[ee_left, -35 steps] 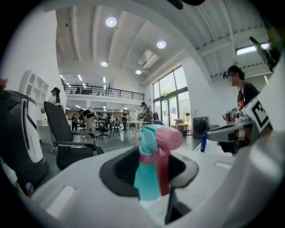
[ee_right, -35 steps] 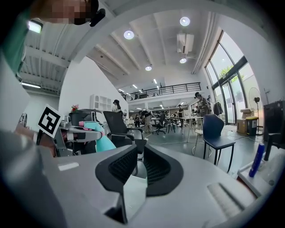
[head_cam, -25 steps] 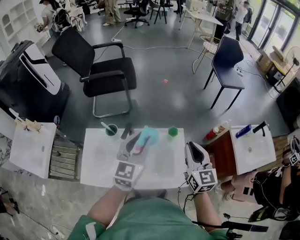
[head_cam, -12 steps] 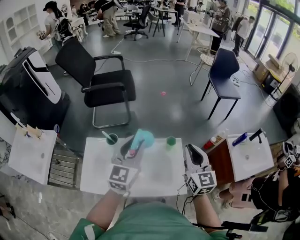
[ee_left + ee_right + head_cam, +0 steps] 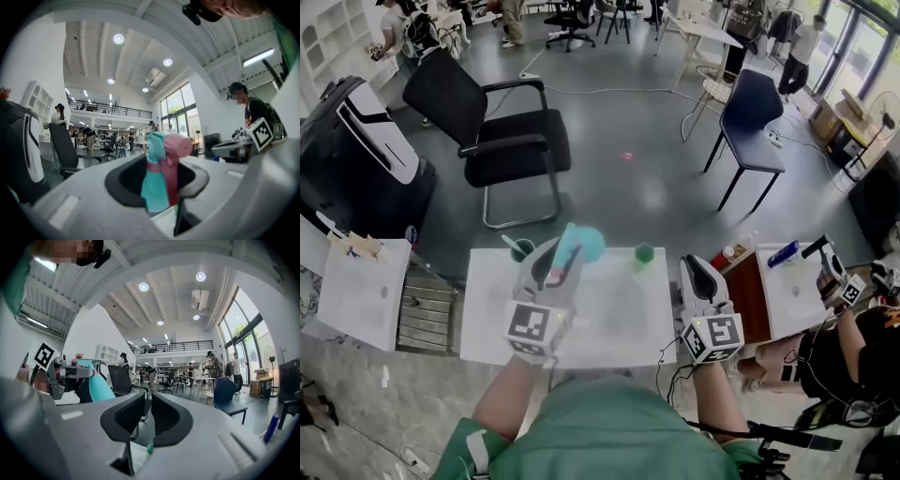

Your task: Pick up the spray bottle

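Both grippers have risen slightly: the left gripper's (image 5: 554, 257) fingers clamp the teal spray bottle (image 5: 585, 244), which now seems lifted clear of the white surface (image 5: 619, 324), so the pickup looks done; the right gripper (image 5: 701, 270) hovers nearby, fingers closed on nothing.

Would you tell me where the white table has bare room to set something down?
The table is bare across its middle, between the left gripper and the right gripper, and along its left side nearer than the green cup. The far edge is crowded: cup, spray bottle, small green object.
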A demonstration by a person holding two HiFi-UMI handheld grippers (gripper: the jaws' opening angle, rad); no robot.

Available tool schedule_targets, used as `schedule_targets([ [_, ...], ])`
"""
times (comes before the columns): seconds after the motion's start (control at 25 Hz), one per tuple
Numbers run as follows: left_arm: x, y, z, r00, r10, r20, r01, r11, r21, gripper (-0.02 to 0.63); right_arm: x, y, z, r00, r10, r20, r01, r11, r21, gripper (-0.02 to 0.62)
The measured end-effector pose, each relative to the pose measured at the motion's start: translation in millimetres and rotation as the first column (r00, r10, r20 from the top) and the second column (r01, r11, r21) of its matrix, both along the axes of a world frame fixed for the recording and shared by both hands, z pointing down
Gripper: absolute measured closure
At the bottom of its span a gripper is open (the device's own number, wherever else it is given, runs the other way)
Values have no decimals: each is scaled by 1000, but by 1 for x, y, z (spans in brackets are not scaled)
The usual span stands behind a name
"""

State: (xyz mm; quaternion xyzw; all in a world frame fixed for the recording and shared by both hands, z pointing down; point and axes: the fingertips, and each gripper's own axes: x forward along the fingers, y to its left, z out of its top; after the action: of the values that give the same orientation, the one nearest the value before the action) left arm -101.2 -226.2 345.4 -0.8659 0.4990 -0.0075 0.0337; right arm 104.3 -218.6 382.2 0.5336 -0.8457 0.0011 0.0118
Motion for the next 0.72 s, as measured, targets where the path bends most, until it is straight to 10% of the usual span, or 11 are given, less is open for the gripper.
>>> schedule_targets([
  [0.72,-4,-10,13,1000,-20,11,20,999,-39,476,5,-10,11,1000,0,12,0,1000,-31,551],
])
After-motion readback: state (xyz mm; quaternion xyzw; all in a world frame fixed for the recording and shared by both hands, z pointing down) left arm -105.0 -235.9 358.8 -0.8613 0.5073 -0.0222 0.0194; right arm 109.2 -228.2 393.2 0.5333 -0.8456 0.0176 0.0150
